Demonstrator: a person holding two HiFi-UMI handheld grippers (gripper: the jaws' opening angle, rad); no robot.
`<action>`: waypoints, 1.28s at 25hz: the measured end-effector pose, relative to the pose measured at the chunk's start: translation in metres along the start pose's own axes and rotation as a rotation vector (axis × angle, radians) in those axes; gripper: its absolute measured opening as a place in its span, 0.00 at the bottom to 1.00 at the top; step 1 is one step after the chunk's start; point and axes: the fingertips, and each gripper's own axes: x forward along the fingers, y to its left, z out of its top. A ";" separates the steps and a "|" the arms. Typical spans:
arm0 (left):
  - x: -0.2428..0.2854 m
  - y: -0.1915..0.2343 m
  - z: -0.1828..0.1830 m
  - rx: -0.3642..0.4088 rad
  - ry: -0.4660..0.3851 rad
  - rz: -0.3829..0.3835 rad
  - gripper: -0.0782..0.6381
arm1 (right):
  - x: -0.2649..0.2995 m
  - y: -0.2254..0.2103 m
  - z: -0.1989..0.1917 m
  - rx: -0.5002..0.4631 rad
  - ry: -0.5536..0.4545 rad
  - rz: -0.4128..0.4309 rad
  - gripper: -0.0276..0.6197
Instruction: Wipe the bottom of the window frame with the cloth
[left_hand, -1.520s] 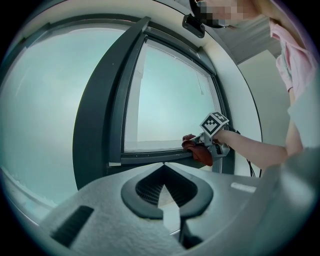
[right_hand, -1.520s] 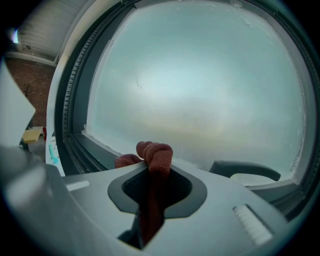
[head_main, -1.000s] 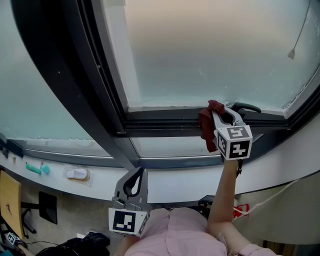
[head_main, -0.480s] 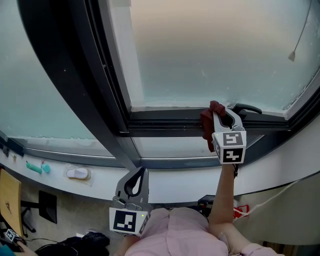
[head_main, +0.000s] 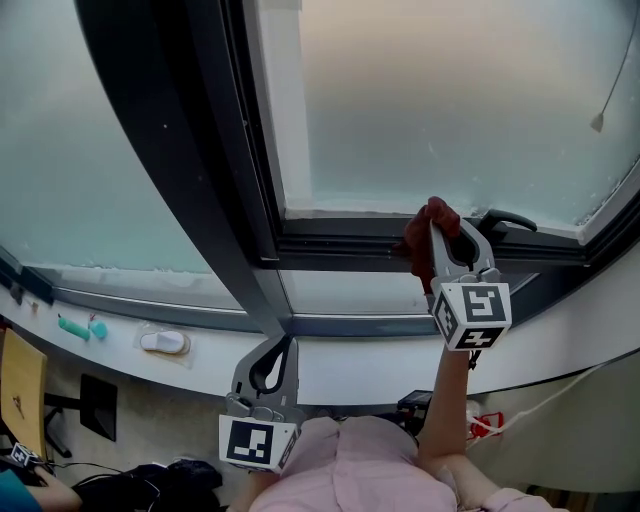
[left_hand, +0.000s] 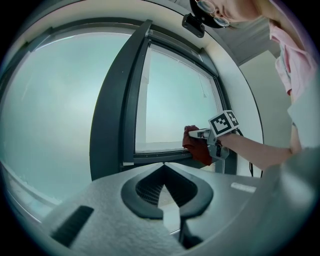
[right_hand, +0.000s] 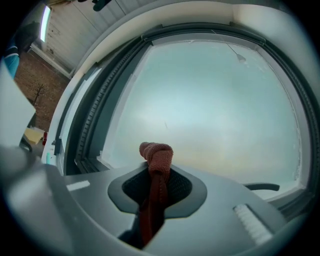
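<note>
Cloth (head_main: 423, 250): dark red, bunched, clenched between the jaws of my right gripper (head_main: 441, 230). A knotted wad sticks out past the tips; the rest hangs below the jaws. In the head view the wad sits at the bottom rail of the window frame (head_main: 340, 246), toward the rail's right end and just left of the dark handle (head_main: 506, 218). Contact with the rail looks likely, but I cannot confirm it.

Right gripper view: cloth (right_hand: 156, 162) runs up the middle between the pads, with the jaws closed on it. The wad points at the frosted pane (right_hand: 215, 105).

Left gripper (head_main: 277, 348): jaws brought together at the tips, nothing between them. It is held low, below the white sill (head_main: 380, 368) and well apart from the frame. Its own view looks up across the sill at the right gripper (left_hand: 196, 133) and the cloth (left_hand: 200, 150) against the rail.

Sill, left part: a small white object (head_main: 163, 342), with teal items (head_main: 76, 327) nearer the left edge.
</note>
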 end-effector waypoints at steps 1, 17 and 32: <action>-0.002 0.002 0.000 0.000 0.001 0.000 0.10 | 0.001 0.014 0.005 -0.003 -0.015 0.021 0.14; -0.040 0.046 -0.015 -0.028 0.020 0.060 0.10 | 0.053 0.207 0.015 -0.059 -0.001 0.333 0.14; -0.048 0.052 -0.019 -0.054 0.015 0.076 0.10 | 0.069 0.232 -0.013 -0.262 0.119 0.322 0.14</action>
